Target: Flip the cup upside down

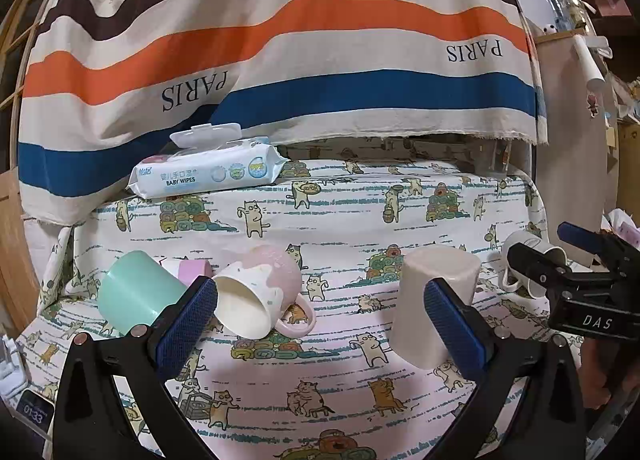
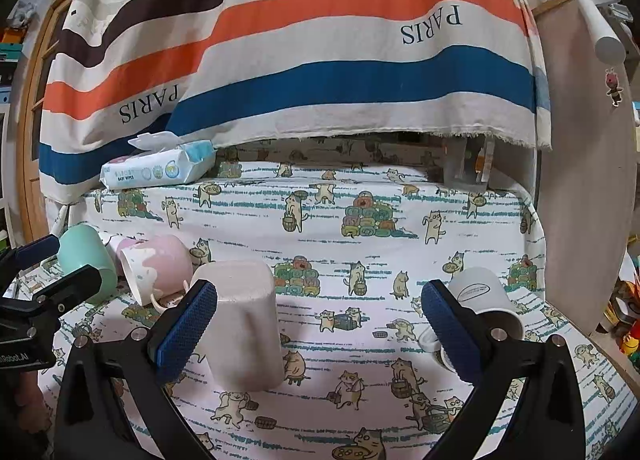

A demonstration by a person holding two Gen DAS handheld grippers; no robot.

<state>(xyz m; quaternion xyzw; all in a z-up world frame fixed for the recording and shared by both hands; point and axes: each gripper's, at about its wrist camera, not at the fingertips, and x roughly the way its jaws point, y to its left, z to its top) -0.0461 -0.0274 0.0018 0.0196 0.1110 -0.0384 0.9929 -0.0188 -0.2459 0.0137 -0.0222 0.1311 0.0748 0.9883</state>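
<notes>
Approach step: both the left gripper (image 1: 320, 324) and right gripper (image 2: 320, 328) stood spread and empty; the pink mug (image 1: 260, 292), apparently on its side left of the beige cup (image 1: 434, 304), awaited grasping and inversion.

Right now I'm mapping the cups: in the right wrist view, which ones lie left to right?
mint green cup → pink mug → beige cup → white mug

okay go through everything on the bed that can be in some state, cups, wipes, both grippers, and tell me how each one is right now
beige cup: upside down, mouth on the cloth
pink mug: on its side, mouth toward the camera
mint cup: tipped over
white mug: lying tilted, not upright
baby wipes pack: lid flipped open
left gripper: fingers open, empty
right gripper: fingers open, empty
</notes>
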